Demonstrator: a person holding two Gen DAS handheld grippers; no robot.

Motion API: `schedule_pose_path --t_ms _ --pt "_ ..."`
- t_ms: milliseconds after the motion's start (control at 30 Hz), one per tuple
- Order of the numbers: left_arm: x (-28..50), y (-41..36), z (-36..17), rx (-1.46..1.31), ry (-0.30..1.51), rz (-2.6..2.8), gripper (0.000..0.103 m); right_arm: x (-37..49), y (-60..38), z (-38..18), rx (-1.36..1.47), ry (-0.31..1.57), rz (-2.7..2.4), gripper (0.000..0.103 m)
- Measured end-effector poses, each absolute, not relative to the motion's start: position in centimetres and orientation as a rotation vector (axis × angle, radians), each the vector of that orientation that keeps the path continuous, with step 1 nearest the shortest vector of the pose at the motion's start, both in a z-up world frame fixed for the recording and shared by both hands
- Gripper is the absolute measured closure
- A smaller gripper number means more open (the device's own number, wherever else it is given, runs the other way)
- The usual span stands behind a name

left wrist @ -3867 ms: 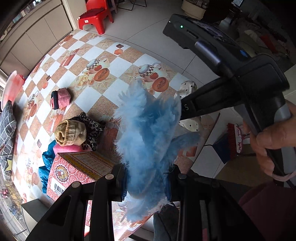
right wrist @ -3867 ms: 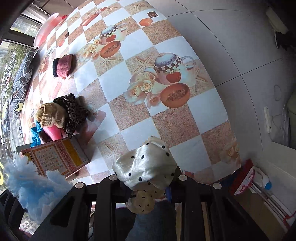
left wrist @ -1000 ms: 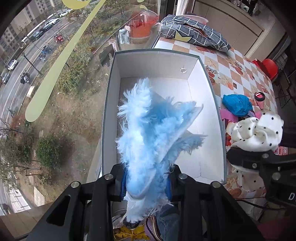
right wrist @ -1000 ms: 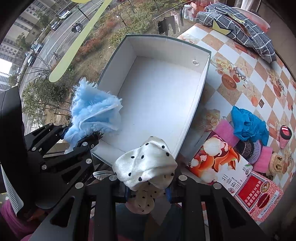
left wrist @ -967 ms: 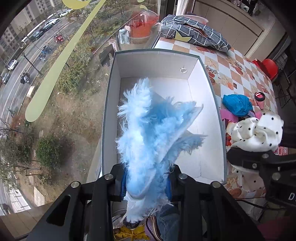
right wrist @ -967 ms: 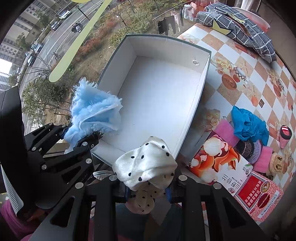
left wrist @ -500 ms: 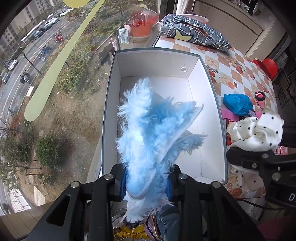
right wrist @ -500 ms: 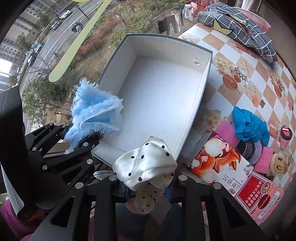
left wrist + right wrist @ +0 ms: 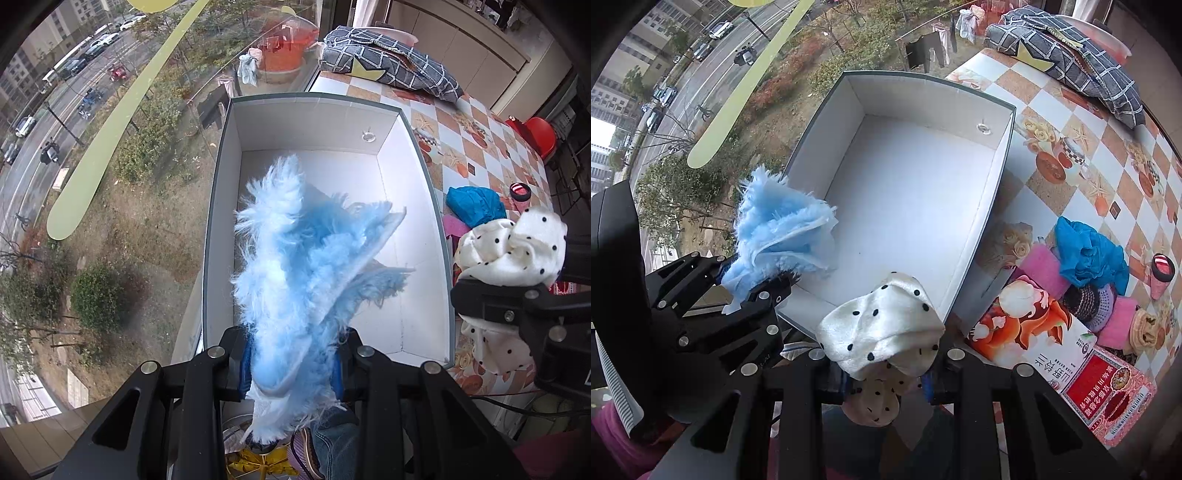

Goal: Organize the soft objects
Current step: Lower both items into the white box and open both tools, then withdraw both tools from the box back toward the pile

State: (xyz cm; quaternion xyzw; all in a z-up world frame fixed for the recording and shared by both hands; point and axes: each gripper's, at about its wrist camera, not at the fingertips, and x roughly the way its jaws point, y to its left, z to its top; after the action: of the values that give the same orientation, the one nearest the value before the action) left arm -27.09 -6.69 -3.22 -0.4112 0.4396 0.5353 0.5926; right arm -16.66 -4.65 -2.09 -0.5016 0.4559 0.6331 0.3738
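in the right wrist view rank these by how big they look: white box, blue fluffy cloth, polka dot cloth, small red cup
1. white box
2. polka dot cloth and blue fluffy cloth: look alike, and both sit near the camera, so unranked
3. small red cup, by far the smallest

Bright, even daylight through window; soft shadows; heavy fisheye bending; black vignette corners; sharp focus.

The white-and-orange carton [image 9: 1030, 334] bore upside-down Chinese characters, the red box [image 9: 1108, 398] more Chinese print and a barcode, none clearly legible.
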Motion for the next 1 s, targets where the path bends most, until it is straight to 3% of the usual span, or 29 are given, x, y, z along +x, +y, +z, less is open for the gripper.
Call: schedule_pose_path --t_ms 300,367,433,500,533,567,633,700,733,767,833,1000 --pt "-27.2 -6.8 -3.6 -0.968 1.036 1.249 0.067 -17.1 -4.4 -2.2 -1.266 1.183 1.636 0.075" --pt "-27.1 -6.8 -3.6 -0.963 1.037 1.248 0.063 -17.2 -4.5 -2.3 -1.27 1.185 1.644 0.075" --pt "-27.1 -6.9 -3.5 -0.959 1.034 1.246 0.052 -17.3 -4.6 -2.3 -1.27 1.189 1.648 0.075" --pt "-26.9 -7.0 -3.3 -0.947 1.032 1.251 0.041 -17.3 -4.5 -2.3 -1.266 1.192 1.652 0.065" --pt "-26.9 -7.1 -3.3 -0.941 1.034 1.252 0.033 -17.3 -4.6 -2.2 -1.259 1.194 1.655 0.052" --pt "-26.8 -7.1 -3.2 -0.933 1.035 1.254 0.03 -17.2 -4.6 -2.1 -1.248 1.197 1.659 0.047" --pt "-26.7 -7.3 -2.9 -0.918 1.022 1.262 0.021 -17.0 -4.5 -2.0 -1.234 1.202 1.66 0.046" --pt "-26.8 -7.2 -2.7 -0.917 1.005 1.271 0.018 -16.6 -4.5 -2.0 -1.223 1.218 1.648 0.045" --pt "-26.8 -7.1 -2.7 -0.928 0.997 1.274 0.015 -16.4 -4.4 -2.1 -1.219 1.227 1.637 0.035" --pt "-26.9 -7.0 -2.8 -0.948 0.992 1.274 0.013 -16.2 -4.4 -2.1 -1.211 1.233 1.624 0.014" --pt "-27.1 -6.8 -3.0 -0.986 0.988 1.269 0.01 -15.4 -4.4 -1.9 -1.179 1.243 1.602 0.001" --pt "-27.1 -6.6 -3.5 -1.032 0.977 1.252 0.009 -13.7 -4.3 -2.0 -1.139 1.278 1.555 0.001"
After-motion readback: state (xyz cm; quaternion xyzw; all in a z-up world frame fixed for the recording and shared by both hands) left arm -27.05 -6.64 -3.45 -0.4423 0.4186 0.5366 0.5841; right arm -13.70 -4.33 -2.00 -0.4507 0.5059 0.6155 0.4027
